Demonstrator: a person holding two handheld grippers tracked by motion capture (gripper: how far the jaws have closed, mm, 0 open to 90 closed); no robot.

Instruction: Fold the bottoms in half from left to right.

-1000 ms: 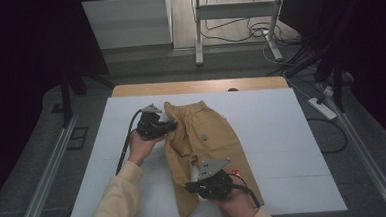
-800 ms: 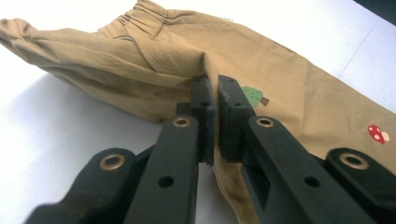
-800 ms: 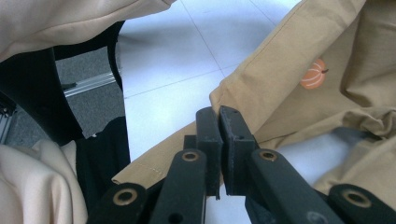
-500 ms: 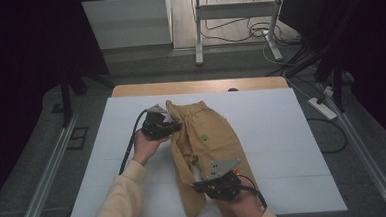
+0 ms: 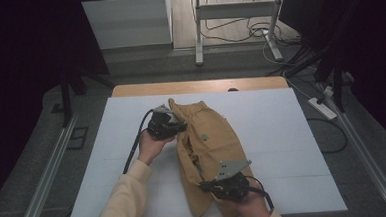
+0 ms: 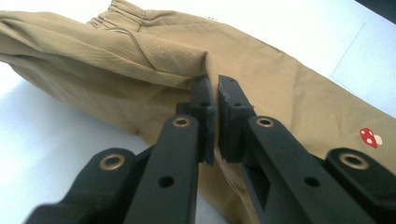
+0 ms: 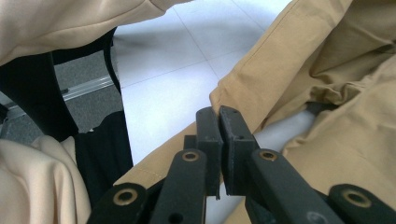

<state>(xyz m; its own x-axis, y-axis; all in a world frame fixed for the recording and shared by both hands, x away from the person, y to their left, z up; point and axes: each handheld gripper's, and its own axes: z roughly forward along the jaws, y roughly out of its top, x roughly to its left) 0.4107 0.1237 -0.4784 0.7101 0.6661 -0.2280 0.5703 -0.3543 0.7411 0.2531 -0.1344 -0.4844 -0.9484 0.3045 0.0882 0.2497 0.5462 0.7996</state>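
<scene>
Tan trousers [image 5: 210, 142] lie lengthwise down the middle of a white desk [image 5: 292, 133], waistband at the far end. Left gripper [image 5: 174, 125] has its fingers pinched nearly together on a fold of cloth near the waistband. Right gripper [image 5: 210, 185], near the desk's front edge, has its fingers clamped on a leg hem.

Bright overhead light is falling on the white surface [image 5: 282, 134], while the surroundings in the high view are sinking into near black. In the left gripper view, the surface is glaring almost white. The black jaws closest to each gripper camera are looking soft. Faint shadows are lying under the trousers [image 6: 289, 88].
</scene>
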